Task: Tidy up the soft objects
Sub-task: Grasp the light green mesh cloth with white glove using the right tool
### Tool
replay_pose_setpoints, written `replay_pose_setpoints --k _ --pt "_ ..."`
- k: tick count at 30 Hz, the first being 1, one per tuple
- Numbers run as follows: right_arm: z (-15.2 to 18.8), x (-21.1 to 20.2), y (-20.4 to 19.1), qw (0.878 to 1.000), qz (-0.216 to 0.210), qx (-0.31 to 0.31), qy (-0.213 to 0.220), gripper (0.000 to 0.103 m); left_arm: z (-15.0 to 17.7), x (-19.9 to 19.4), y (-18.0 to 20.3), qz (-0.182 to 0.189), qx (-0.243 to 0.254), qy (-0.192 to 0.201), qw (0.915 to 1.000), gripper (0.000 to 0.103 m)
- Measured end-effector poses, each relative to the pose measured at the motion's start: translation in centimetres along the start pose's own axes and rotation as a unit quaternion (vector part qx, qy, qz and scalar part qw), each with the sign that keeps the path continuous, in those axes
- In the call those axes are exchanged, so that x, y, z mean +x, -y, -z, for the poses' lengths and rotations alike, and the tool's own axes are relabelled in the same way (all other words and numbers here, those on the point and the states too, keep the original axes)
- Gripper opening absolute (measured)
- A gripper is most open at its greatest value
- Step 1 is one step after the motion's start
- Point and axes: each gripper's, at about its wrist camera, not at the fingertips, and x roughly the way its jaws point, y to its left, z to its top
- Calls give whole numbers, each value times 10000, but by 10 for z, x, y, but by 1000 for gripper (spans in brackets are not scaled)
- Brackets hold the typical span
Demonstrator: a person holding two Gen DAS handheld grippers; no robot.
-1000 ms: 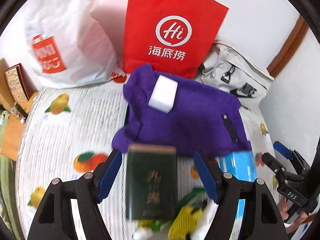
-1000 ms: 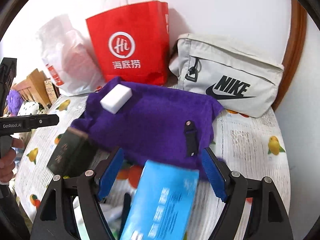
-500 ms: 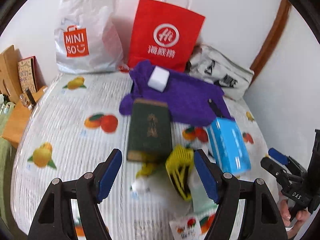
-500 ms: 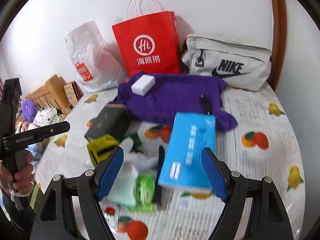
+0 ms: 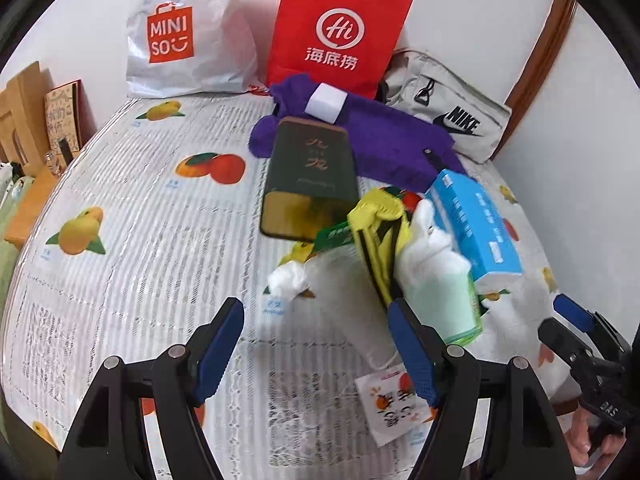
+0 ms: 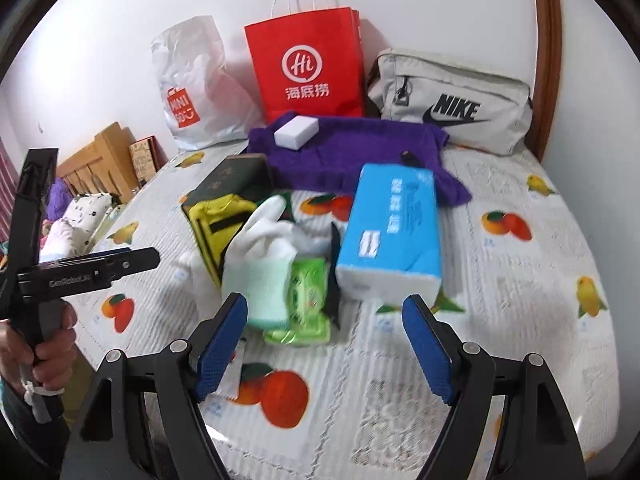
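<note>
Change: both tools are pulling back, revealing more of the bed (image 5: 120, 208).
Left tool (image 5: 316, 344): released, empty.
Right tool (image 6: 326, 340): released, empty.
White glove (image 6: 260, 236): lying just ahead of the right tool, limp, light; pinch its cuff.

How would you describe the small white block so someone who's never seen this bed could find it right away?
Start at the red paper bag standing against the wall at the back of the bed. In front of it lies a purple cloth, and the white block sits on top of that cloth near its left end. It is the only plain white, brick-shaped thing there; the other white things are crumpled or soft.
</note>
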Motion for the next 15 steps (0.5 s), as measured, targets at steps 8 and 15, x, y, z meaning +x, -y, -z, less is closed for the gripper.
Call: replay_pose_setpoints --k 8,15 --pt "12 26 -11 9995 -233 -28 -215 79 7 6 -5 -85 -60 -62 9999 73" --pt "-2 51 -34 9988 -389 -224 -175 79 9 8 -14 -113 -141 -69 9998 73"
